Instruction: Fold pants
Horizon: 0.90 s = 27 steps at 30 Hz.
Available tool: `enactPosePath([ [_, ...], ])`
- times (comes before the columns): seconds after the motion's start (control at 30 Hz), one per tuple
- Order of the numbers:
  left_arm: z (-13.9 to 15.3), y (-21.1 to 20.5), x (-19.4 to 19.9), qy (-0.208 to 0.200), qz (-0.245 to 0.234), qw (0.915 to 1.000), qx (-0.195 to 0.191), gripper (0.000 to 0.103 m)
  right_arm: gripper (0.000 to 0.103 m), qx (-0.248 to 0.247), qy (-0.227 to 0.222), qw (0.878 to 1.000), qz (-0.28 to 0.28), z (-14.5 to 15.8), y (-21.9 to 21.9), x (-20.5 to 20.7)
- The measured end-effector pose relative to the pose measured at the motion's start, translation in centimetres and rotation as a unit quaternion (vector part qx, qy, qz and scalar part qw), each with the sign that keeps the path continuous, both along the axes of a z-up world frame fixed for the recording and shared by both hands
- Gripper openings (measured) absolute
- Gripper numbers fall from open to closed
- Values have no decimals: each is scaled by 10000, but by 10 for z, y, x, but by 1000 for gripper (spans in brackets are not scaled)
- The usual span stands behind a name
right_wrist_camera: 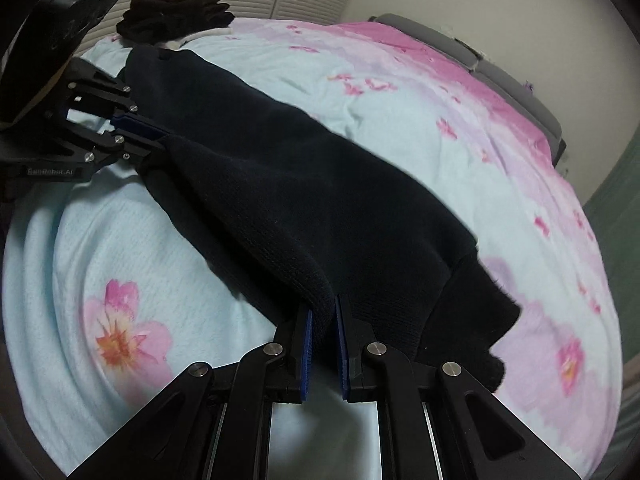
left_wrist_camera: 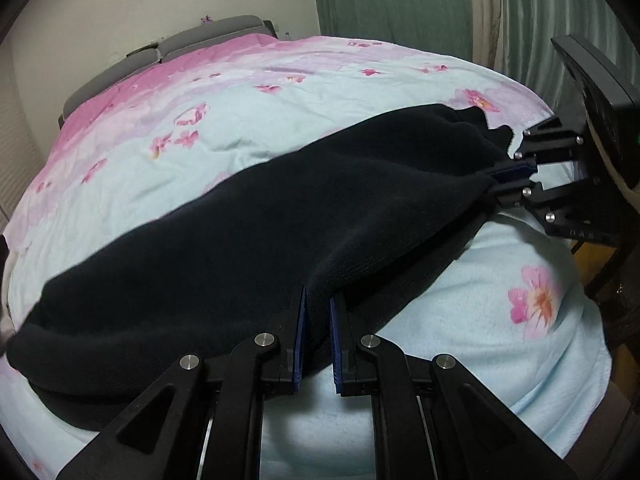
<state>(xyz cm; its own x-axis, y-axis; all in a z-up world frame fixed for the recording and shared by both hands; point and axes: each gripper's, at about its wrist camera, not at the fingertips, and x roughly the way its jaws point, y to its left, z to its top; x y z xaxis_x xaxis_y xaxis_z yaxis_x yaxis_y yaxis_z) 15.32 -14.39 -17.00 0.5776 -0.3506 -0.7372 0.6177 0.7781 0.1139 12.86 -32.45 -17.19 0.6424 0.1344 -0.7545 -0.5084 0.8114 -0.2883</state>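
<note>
Black fleece pants (left_wrist_camera: 240,236) lie stretched across the bed, the near edge lifted between my two grippers. My left gripper (left_wrist_camera: 318,312) is shut on a bunch of the black fabric at the near edge. My right gripper (left_wrist_camera: 506,176) shows at the right of the left wrist view, shut on the other end of the pants. In the right wrist view the right gripper (right_wrist_camera: 323,320) pinches the pants (right_wrist_camera: 320,200), with the left gripper (right_wrist_camera: 154,132) at the upper left, shut on the far end. A loose flap (right_wrist_camera: 472,320) hangs at the right.
The bed has a light blue and pink flowered cover (left_wrist_camera: 280,92). A grey headboard (left_wrist_camera: 192,40) stands behind it. Green curtains (left_wrist_camera: 400,0) hang at the right. A dark folded garment (right_wrist_camera: 176,8) lies at the far end of the bed in the right wrist view.
</note>
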Motion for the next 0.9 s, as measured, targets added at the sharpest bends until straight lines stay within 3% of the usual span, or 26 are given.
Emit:
enactPosePath([
  [0.17, -4, -2, -4, -114, 66, 9999, 2, 13, 13, 285, -127, 9990, -330, 2, -3, -4],
  [0.3, 12, 3, -12, -207, 207, 9995, -94, 17, 38, 308, -464, 9963, -647, 16, -1, -15],
  [0.47, 38, 18, -29, -270, 277, 9984, -413, 46, 48, 944, -583, 9870, -1161, 45, -11, -33],
  [0.5, 42, 21, -32, -309, 313, 9979, -470, 47, 48, 1183, -547, 9824, -1335, 49, -16, -36],
  [0.63, 55, 38, -33, -473, 711, 9928, -834, 47, 50, 2282, -290, 9477, -2214, 56, -42, -37],
  [0.77, 58, 57, -18, -446, 1475, 9806, -1211, 54, 51, 3152, 36, 8904, -3285, 43, -69, -28],
  [0.9, 54, 69, -7, -337, 2047, 9686, -1368, 54, 51, 3691, 392, 8451, -3847, 26, -85, -16],
])
